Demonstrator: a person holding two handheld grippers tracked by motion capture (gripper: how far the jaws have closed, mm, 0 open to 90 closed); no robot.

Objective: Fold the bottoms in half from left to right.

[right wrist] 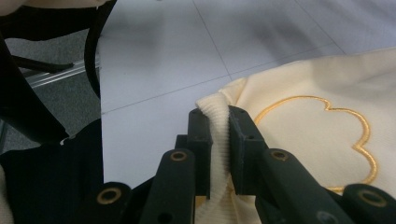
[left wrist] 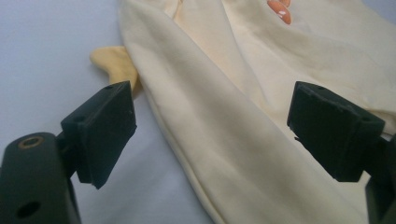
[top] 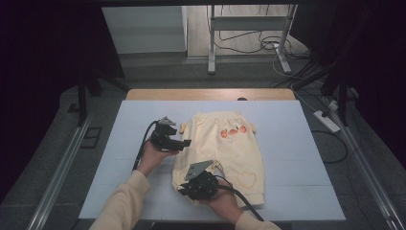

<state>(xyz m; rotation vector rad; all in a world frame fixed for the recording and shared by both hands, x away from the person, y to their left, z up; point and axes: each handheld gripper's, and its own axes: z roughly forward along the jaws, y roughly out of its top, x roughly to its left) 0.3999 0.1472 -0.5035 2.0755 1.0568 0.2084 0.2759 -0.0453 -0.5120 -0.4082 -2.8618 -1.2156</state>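
Cream-yellow cotton, a small pair of trousers [top: 225, 155], is lying on the pale blue table cover [top: 297, 158] in the high view, a little right of the middle, with orange prints near its far end. The left gripper [top: 184, 142] is hovering at the garment's left edge, and the right gripper [top: 187, 189] is sitting at its near left corner. To do this step well, I judge the right hand should be keeping its pinch steady while the left takes the side edge cleanly, catching every layer, so the cloth lifts and folds without bunching.

Looking along the left gripper [left wrist: 212, 123], its jaws are standing wide apart, straddling the folded side edge of the trousers [left wrist: 224, 126] without pressing on it; nothing is gripped.

Looking along the right gripper [right wrist: 220, 126], its jaws are clenched on the ribbed cuff [right wrist: 219, 140], beside an embroidered cloud outline [right wrist: 322, 135].
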